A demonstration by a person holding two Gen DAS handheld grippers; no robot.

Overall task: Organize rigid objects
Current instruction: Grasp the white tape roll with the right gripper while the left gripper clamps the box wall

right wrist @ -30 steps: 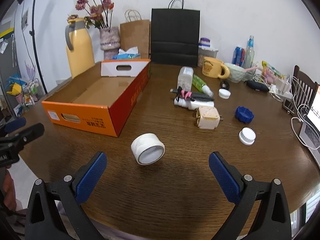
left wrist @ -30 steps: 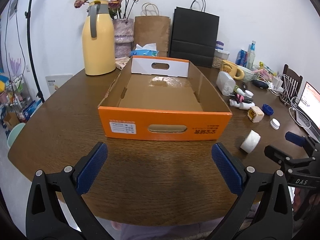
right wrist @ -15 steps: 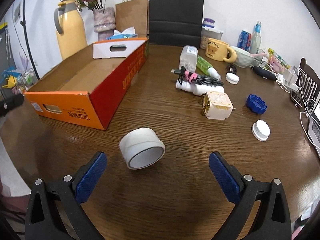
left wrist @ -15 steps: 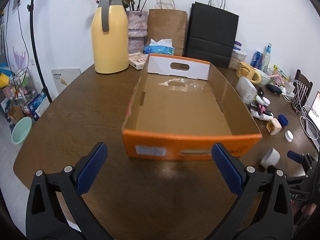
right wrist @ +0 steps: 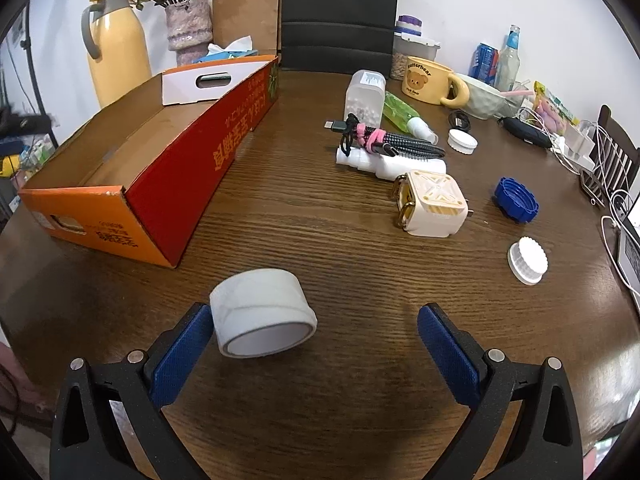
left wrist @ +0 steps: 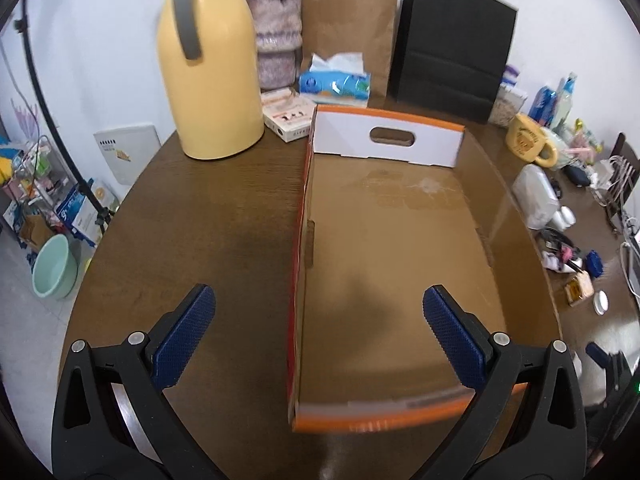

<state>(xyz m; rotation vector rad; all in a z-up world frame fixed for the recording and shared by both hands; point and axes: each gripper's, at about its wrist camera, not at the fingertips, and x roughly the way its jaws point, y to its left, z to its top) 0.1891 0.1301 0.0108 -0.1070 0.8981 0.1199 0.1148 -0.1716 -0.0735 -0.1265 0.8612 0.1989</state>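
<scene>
An orange cardboard box (left wrist: 400, 240) (right wrist: 132, 168), with nothing inside, lies on the brown wooden table. My left gripper (left wrist: 316, 320) hangs open above the box's near left wall, one finger on each side of it. A white tape roll (right wrist: 260, 312) lies on its side close to my right gripper (right wrist: 316, 336), which stands open; the roll sits by the left fingertip (right wrist: 188, 340). Farther right on the table are a cream charger cube (right wrist: 432, 204), a blue cap (right wrist: 516, 200), a white cap (right wrist: 528, 260) and a bundled cable on a white bottle (right wrist: 388, 148).
A yellow thermos (left wrist: 208, 72), a vase, a tissue pack (left wrist: 336, 84) and paper bags (left wrist: 452, 40) stand behind the box. A yellow mug (right wrist: 432, 80), a bowl, bottles and cables crowd the far right. A laptop edge (right wrist: 632, 240) shows at right.
My left gripper rose and moved forward over the box's near left corner. My right gripper advanced to the tape roll, which now lies beside its left finger.
</scene>
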